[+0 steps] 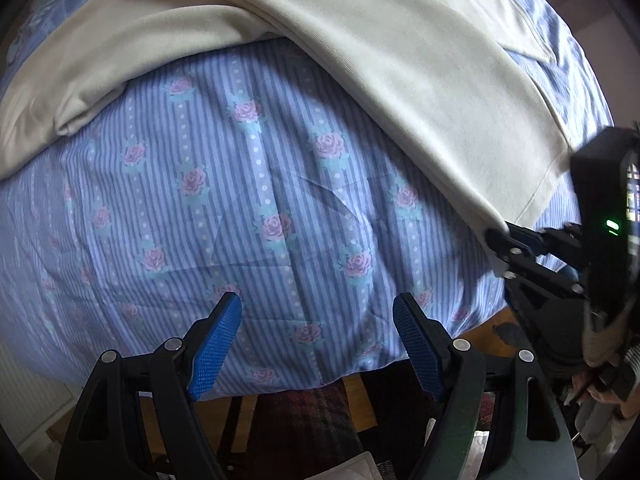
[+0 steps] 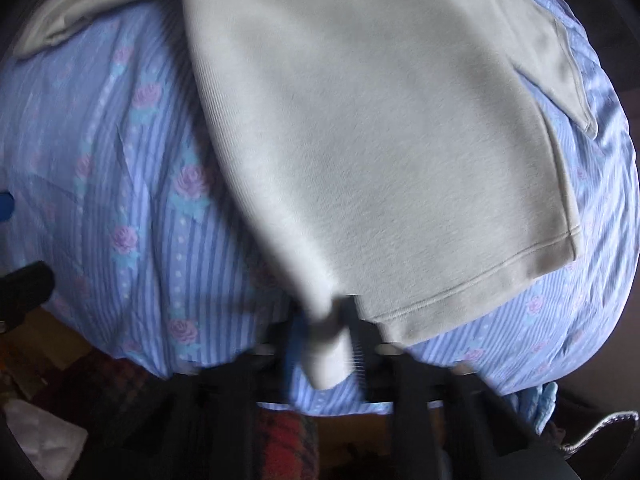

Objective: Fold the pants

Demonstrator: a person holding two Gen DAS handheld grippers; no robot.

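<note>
Cream pants lie spread on a blue floral striped bedspread. One leg runs toward the near right, the other lies toward the left. My left gripper is open and empty, its blue pads above bare bedspread near the bed's front edge, apart from the pants. My right gripper is shut on the hem corner of the near pant leg. In the right wrist view the gripper pinches the cream cloth, and the hem runs off to the right. That view is blurred.
The bed's front edge drops to a wooden floor with a dark red patterned rug. A pocket flap of the pants lies at the far right. A white object sits on the floor at left.
</note>
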